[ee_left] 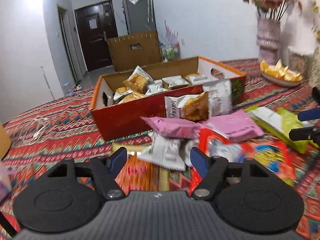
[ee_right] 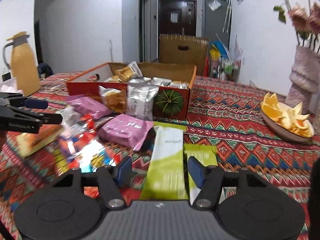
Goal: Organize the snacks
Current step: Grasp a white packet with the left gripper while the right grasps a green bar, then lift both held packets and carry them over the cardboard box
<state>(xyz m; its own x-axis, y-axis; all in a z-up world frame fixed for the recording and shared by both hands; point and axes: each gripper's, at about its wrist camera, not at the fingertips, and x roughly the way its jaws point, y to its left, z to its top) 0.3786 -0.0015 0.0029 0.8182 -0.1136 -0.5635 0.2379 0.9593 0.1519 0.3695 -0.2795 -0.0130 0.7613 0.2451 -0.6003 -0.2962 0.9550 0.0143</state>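
An open red cardboard box on the patterned tablecloth holds several small snack packets. In front of it lie loose snacks: pink packets, a white packet, a red and blue bag, and two packets leaning on the box. My left gripper is open, just above the white packet. My right gripper is open over a green and white packet; a second green packet lies beside it.
A plate of orange pieces and a vase of flowers stand at the right. A yellow jug stands at the far left. A brown box sits behind the table.
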